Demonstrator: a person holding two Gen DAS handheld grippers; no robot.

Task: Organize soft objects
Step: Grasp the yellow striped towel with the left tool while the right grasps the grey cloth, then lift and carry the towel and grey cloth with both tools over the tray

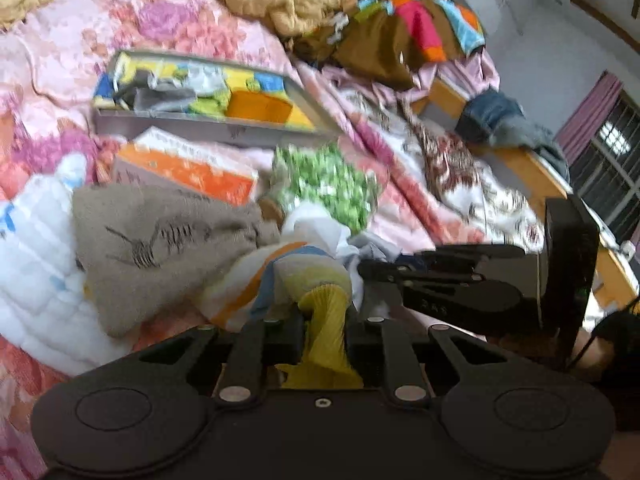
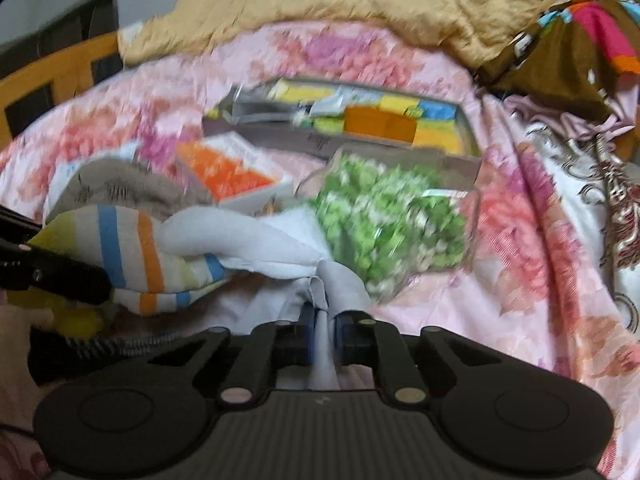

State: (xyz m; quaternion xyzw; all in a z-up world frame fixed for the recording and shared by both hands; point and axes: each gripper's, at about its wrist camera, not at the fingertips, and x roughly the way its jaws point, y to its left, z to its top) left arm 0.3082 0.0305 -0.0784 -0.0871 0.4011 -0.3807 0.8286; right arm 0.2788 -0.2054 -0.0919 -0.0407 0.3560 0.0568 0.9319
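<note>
A striped sock-like cloth [image 1: 276, 276] with a yellow ribbed cuff [image 1: 326, 308] lies on the pink floral quilt [image 1: 60, 52]. My left gripper [image 1: 325, 322] is shut on that cuff. A pale grey-white cloth [image 2: 340, 280] lies bunched beside the striped cloth [image 2: 132, 256], and my right gripper [image 2: 323, 332] is shut on a fold of it. In the left wrist view the right gripper [image 1: 362, 270] reaches in from the right, close to the striped cloth. The left gripper's black fingers [image 2: 60, 276] show at the left edge of the right wrist view.
A grey tray [image 1: 208, 126] with several folded colourful cloths sits further back. In front of it lie an orange-and-white box [image 1: 188, 172], a green patterned bag [image 1: 328, 184], a taupe knit [image 1: 160, 248] and a white padded cloth [image 1: 36, 256]. The wooden bed rail [image 1: 532, 168] runs right.
</note>
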